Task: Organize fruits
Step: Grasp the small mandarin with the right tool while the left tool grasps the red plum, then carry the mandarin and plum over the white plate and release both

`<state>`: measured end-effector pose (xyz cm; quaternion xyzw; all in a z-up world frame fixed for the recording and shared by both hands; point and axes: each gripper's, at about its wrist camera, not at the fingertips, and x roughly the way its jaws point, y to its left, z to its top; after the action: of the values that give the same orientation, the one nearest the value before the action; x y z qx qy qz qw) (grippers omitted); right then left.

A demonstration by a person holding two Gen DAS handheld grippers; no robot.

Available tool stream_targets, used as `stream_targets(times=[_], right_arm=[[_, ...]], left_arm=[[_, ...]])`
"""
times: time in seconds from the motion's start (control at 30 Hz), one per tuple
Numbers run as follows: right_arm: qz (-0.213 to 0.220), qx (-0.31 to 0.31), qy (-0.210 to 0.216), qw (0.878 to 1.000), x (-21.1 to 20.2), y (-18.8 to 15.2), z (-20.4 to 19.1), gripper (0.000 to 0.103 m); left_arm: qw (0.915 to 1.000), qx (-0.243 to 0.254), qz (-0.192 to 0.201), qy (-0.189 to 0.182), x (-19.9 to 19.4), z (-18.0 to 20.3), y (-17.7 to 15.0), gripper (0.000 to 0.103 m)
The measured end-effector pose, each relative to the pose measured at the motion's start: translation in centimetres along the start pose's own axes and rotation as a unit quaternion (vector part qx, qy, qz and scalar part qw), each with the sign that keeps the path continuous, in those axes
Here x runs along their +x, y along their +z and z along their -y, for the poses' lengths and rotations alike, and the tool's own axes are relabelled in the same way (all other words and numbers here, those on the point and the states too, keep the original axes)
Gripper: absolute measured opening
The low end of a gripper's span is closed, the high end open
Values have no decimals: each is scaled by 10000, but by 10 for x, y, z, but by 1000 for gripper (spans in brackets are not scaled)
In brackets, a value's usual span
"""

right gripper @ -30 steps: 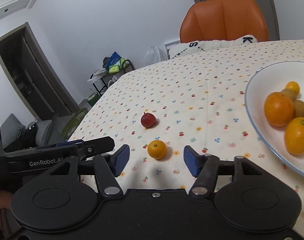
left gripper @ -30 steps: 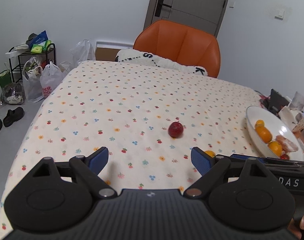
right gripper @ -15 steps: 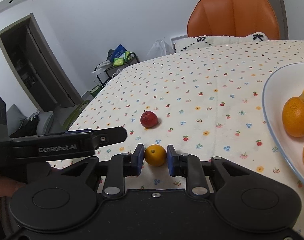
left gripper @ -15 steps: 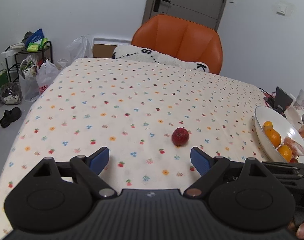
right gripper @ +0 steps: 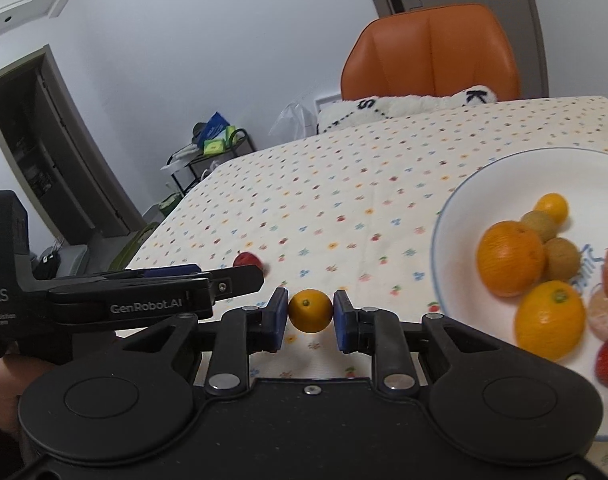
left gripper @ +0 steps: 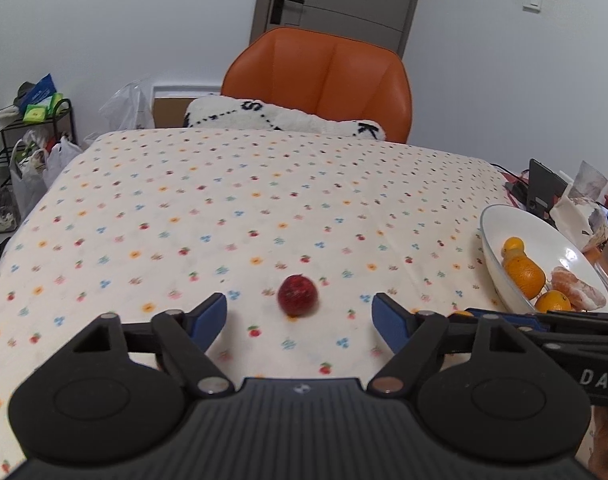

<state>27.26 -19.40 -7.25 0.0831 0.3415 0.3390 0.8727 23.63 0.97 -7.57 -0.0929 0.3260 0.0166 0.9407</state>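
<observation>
Left tongs (left gripper: 299,316) moved closer, wide, red fruit (left gripper: 298,295) centred just ahead; right tongs (right gripper: 309,314) lifted, clamping small orange (right gripper: 309,311).

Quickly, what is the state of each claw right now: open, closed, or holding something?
Left claw: open, holding nothing; the small dark red round fruit lies on the tablecloth between its fingers.
Right claw: closed on the small round orange citrus fruit.

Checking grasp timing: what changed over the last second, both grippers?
The right gripper closed on the small orange and has begun carrying it toward the white bowl. The left gripper advanced until the red fruit sits between its fingers, jaws still wide open. The red fruit and the bowl's fruits stayed put.
</observation>
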Motion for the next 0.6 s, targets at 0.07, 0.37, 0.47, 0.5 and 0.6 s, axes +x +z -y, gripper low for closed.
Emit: stream_targets(times=[0.07, 0.37, 0.47, 0.5, 0.6], right_arm=[[45, 17, -16, 10000, -3, 2, 3, 23], [209, 100, -64, 9997, -18, 3, 9, 23], [244, 127, -82, 9996, -20, 2, 10, 23], [256, 139, -84, 9995, -21, 2, 11, 23], [295, 158, -92, 9994, -25, 2, 12, 23]], left_arm=[[10000, 32, -23, -18, 4, 2, 1, 68], [9999, 26, 4, 137, 15, 6, 0, 36], [9999, 53, -22, 130, 13, 7, 0, 22], [9999, 36, -26, 104, 12, 8, 0, 22], [9999, 59, 27, 87, 7, 9, 0, 22]])
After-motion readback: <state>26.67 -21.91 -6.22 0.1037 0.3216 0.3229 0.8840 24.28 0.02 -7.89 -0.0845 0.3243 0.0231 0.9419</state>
